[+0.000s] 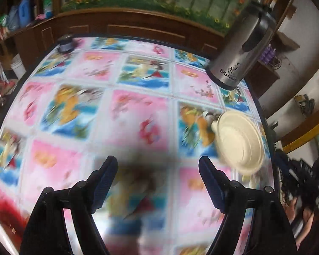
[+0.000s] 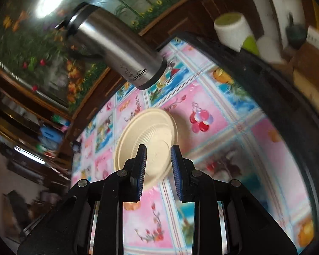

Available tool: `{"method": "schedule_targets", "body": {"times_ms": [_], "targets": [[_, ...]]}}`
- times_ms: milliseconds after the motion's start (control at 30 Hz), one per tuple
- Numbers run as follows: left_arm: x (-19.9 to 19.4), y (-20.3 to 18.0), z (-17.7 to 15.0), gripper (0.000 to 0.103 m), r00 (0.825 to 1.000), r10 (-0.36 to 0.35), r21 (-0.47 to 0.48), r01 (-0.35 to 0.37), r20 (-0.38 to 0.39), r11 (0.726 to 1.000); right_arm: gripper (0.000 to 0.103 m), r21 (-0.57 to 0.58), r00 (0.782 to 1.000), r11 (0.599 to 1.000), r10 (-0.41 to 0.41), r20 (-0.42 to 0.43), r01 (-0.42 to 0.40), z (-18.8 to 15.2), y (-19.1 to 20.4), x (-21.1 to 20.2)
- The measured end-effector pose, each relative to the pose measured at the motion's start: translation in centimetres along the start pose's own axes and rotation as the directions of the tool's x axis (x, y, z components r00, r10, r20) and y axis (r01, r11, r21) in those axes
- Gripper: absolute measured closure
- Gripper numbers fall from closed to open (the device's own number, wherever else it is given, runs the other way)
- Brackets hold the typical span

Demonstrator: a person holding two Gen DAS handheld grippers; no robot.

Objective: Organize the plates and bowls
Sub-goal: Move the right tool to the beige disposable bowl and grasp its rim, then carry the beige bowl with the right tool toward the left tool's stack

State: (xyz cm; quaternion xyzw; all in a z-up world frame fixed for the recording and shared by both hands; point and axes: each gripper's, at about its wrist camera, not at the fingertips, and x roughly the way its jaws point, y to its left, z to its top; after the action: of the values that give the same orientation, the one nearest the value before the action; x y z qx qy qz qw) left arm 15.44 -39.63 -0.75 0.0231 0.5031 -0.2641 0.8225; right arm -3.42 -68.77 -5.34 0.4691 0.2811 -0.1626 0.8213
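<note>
Right hand-held gripper (image 2: 158, 165): nearest in its own view; fingers set narrowly apart and holding nothing, aimed at the cream plate (image 2: 146, 146) that shows behind and between them. Whether a finger touches the plate cannot be told.

Left hand-held gripper (image 1: 158, 180): fingers spread wide, nothing between them, poised above bare patterned cloth; judged to be waiting while the right one works.

Cream plate: lies upside down, ribbed underside up, on the counter (image 1: 127, 116) near its right edge (image 1: 240, 142). Judged the item being approached for stacking.

Second piece: a small pale form (image 1: 214, 125) at the plate's far-left rim; blur hides whether it is a bowl.

Steel flask (image 2: 117, 48): stands beyond the plate near the counter's far right corner, apart from it and clear of the approach.

Dark small object (image 1: 66, 42): at the far left corner; too blurred to name.

Hidden: the counter's near edge, cut off by both grippers.
</note>
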Motion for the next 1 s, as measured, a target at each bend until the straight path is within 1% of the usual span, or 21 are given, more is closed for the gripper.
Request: {"method": "schedule_targets", "body": {"times_ms": [67,133,200,267,300,333,433,533,600,633,700,767,833,900,1000], "targets": [[1.8,-2.2,1.2,0.024,1.000,0.001,0.020,-0.001,-0.006,1.000,0.080,0.010,1.000,1.000,0.005,-0.021,-0.005,0.1,-0.5,1.0],[3.3,-3.4,1.7,0.024,1.000,0.009,0.030,-0.008,-0.023,1.000,0.080,0.020,0.999,1.000,0.017,-0.043,-0.016,0.0,-0.9,1.6],[5.0,-4.6,2.0,0.024,0.999,0.023,0.034,-0.021,-0.040,0.999,0.080,0.022,0.999,1.000,0.010,-0.042,-0.009,0.0,-1.2,1.8],[6.4,-5.6,2.1,0.024,0.998,0.027,0.028,-0.025,-0.054,0.999,0.077,0.035,0.999,0.999,0.016,-0.052,-0.014,0.0,-1.6,2.1],[6.7,-6.0,2.3,0.024,0.998,0.020,0.023,-0.019,-0.056,1.000,0.072,0.046,0.998,0.999,0.023,-0.059,-0.020,0.0,-1.7,2.3],[7.0,-6.4,2.3,0.024,0.998,0.017,0.025,-0.015,-0.056,1.000,0.070,0.055,0.997,0.998,0.031,-0.064,-0.027,0.0,-1.9,2.5],[7.6,-7.7,2.1,0.024,0.996,0.058,0.061,-0.054,-0.066,0.997,0.070,0.047,0.997,0.999,0.029,-0.077,-0.025,-0.2,-1.8,3.0],[7.6,-7.3,2.0,0.024,0.996,0.071,0.051,-0.068,-0.058,0.996,0.070,0.036,0.998,0.999,0.009,-0.064,-0.007,-0.4,-1.6,3.1],[8.0,-7.4,2.0,0.024,0.996,0.051,0.039,-0.048,-0.073,0.998,0.070,0.036,0.998,0.999,0.003,-0.059,-0.001,-0.5,-1.6,3.3],[8.2,-7.5,1.9,0.024,0.996,0.025,0.030,-0.022,-0.090,0.999,0.070,0.036,0.998,0.999,0.001,-0.065,0.001,-0.5,-1.7,3.5],[8.6,-8.0,1.7,0.024,0.993,0.000,0.032,0.004,-0.115,0.999,0.070,0.044,0.998,0.999,-0.008,-0.067,0.011,-0.6,-1.8,3.9],[9.1,-8.4,1.5,0.024,0.990,-0.011,0.030,0.015,-0.137,0.999,0.070,0.047,0.998,0.999,-0.013,-0.064,0.016,-0.6,-1.9,4.1],[9.5,-8.4,1.3,0.024,0.991,-0.009,0.024,0.012,-0.137,1.000,0.070,0.048,0.998,0.999,-0.005,-0.056,0.008,-0.7,-2.0,4.0],[10.0,-8.5,1.1,0.026,0.989,-0.006,0.031,0.011,-0.145,0.999,0.070,0.053,0.998,0.999,0.004,-0.056,-0.001,-0.7,-2.1,4.1],[10.6,-8.3,0.9,0.039,0.986,-0.014,0.024,0.018,-0.163,1.000,0.070,0.053,0.999,0.999,0.005,-0.053,-0.002,-0.7,-2.0,4.2]]}}
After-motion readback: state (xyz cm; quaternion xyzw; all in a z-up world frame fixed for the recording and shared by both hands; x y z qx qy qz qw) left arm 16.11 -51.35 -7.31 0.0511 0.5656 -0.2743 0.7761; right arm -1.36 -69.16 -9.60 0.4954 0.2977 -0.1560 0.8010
